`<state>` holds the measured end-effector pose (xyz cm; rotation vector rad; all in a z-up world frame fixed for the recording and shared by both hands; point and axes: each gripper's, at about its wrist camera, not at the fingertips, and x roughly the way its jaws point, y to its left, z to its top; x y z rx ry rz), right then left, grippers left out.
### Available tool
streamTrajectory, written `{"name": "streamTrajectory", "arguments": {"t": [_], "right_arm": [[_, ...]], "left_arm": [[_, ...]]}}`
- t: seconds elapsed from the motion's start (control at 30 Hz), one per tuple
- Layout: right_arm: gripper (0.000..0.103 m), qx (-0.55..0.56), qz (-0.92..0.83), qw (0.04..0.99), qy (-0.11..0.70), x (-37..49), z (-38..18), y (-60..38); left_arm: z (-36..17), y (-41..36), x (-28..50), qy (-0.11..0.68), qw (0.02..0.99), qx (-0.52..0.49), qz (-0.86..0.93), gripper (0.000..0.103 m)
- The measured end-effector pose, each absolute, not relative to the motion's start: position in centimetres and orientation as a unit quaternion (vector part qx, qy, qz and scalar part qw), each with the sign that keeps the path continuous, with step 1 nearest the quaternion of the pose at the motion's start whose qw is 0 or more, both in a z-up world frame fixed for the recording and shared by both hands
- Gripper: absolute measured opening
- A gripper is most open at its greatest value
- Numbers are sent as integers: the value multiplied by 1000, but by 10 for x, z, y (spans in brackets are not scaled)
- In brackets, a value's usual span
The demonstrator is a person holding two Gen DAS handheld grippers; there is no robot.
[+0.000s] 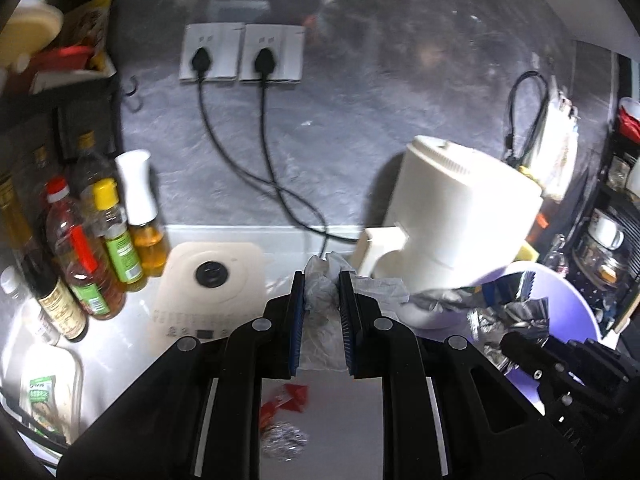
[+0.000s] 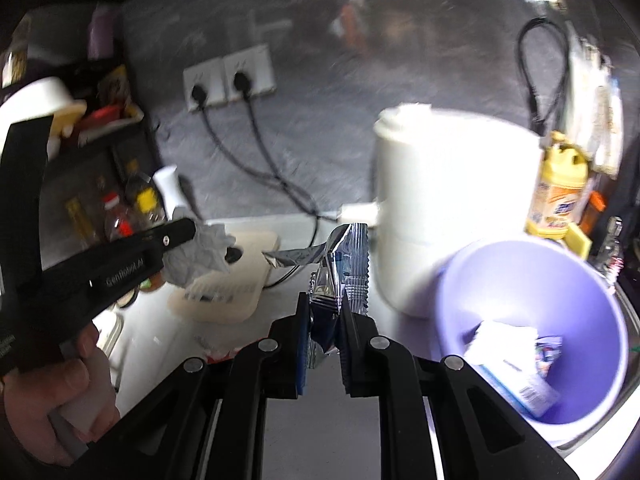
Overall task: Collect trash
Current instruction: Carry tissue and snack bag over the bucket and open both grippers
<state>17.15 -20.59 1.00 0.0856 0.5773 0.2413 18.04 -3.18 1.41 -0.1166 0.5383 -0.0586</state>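
A white counter (image 1: pixel 132 344) runs along a grey wall (image 1: pixel 360 120), crowded with condiment bottles (image 1: pixel 96 248) at left and a cream appliance (image 1: pixel 452 220) at right, leaving open room mainly at centre. The left gripper (image 1: pixel 322 296) is clamped on a crumpled tissue (image 1: pixel 320 292), its lower part hidden between the pads. The right gripper (image 2: pixel 325 320) pinches a foil wrapper (image 2: pixel 340 264) just beside the lavender bin (image 2: pixel 592 280), whose blurred contents are hard to identify.

Both wrist views close over counter, angled down toward grey wall; shared: sockets (image 1: pixel 240 52), white appliance (image 2: pixel 452 204), purple bucket (image 2: pixel 536 320)
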Motion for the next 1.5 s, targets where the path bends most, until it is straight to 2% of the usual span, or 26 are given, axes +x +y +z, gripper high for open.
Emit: {"name": "streamTrajectory", "arguments": {"t": [0.43,0.5,0.53,0.57,1.07,1.1,1.13,1.2,1.3,1.43,1.5], "right_arm": [[15,76,28,961,265,157,23,-279],[28,82,6,961,263,154,23,-292],[47,84,-3,962,261,153,23,-297],[53,88,-17,962,256,149,23,-305],[53,118,-73,953,268,122,12,-371],[53,119,-74,953,268,120,12,-373],[53,119,-75,953,269,120,12,-375],[53,119,-76,953,269,118,11,-378],[53,121,-74,952,270,115,10,-380],[53,121,-60,952,273,115,7,-376],[54,120,-51,953,274,118,7,-372]], "left_arm": [[25,-105,189,256,958,-47,-118,17],[26,-118,191,255,957,-46,-131,17],[27,-123,192,254,957,-45,-136,17],[27,-128,192,253,956,-44,-142,17],[21,-202,196,268,937,-39,-221,18],[19,-206,197,273,933,-39,-230,20],[18,-209,197,276,932,-38,-231,36],[15,-211,198,278,934,-43,-220,57],[14,-208,198,282,934,-52,-211,58],[13,-195,196,281,939,-58,-189,77],[15,-186,194,279,942,-63,-177,82]]}}
